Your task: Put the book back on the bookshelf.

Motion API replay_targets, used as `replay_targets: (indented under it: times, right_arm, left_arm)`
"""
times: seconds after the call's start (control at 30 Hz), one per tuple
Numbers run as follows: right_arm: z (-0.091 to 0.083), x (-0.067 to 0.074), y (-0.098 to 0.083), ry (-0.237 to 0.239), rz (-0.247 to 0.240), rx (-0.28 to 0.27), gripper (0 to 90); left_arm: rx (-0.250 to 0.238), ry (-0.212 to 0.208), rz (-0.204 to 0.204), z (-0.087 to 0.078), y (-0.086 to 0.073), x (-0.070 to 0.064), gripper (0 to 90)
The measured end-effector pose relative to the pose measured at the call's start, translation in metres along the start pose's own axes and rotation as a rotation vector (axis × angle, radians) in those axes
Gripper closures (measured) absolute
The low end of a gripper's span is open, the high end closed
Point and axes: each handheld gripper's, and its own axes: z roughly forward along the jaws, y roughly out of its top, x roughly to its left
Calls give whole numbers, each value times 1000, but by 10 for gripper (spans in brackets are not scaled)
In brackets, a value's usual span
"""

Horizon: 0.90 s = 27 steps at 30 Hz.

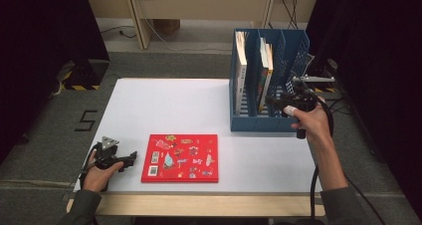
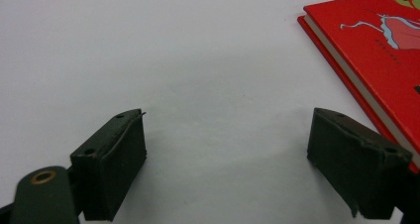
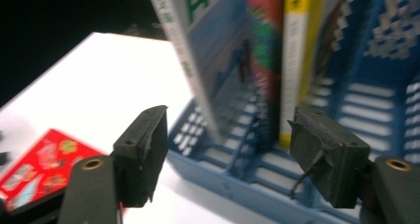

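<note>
My left claw [image 1: 130, 159] rests low on the white counter [image 1: 164, 105], jaws spread wide with nothing between them, and the red book [image 1: 180, 158] lies flat just to its right, close but not touching. In the left gripper view the red book [image 2: 364, 50] runs past my right-hand pad [image 2: 356, 159], its page edge angling away up the frame, so the near long edge is the side facing me. The book's long axis lies across the counter, left to right, cover up.

My right claw [image 1: 275, 101] is well away at the front of the blue file rack [image 1: 263, 123], jaws apart, gripping nothing. In the right gripper view its pads [image 3: 141, 154] frame the rack's front lip [image 3: 237, 184], with the standing books [image 3: 270, 60] upright in their slots beyond and the red book [image 3: 37, 167] off to the lower left.

So the left hand is plainly the nearer one to the red book. I judge the pick turns on that near edge: a short slide sideways puts the edge between my left jaws, but the book lies flat, so one pad must get under it.
</note>
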Motion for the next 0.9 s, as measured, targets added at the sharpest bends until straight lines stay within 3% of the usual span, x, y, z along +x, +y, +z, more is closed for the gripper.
replay_targets:
  times: [0.13, 0.43, 0.57, 0.9]
  right_arm:
    - [7, 7, -15, 36, 7, 5, 269]
    - [15, 17, -36, 56, 10, -15, 267]
    - [17, 21, -42, 37, -7, -12, 267]
    - [25, 28, -66, 79, 10, -7, 267]
  left_arm:
    - [2, 0, 2, 0, 0, 0, 141]
    - [2, 0, 2, 0, 0, 0, 141]
    - [5, -1, 2, 0, 0, 0, 141]
    - [3, -4, -1, 0, 0, 0, 141]
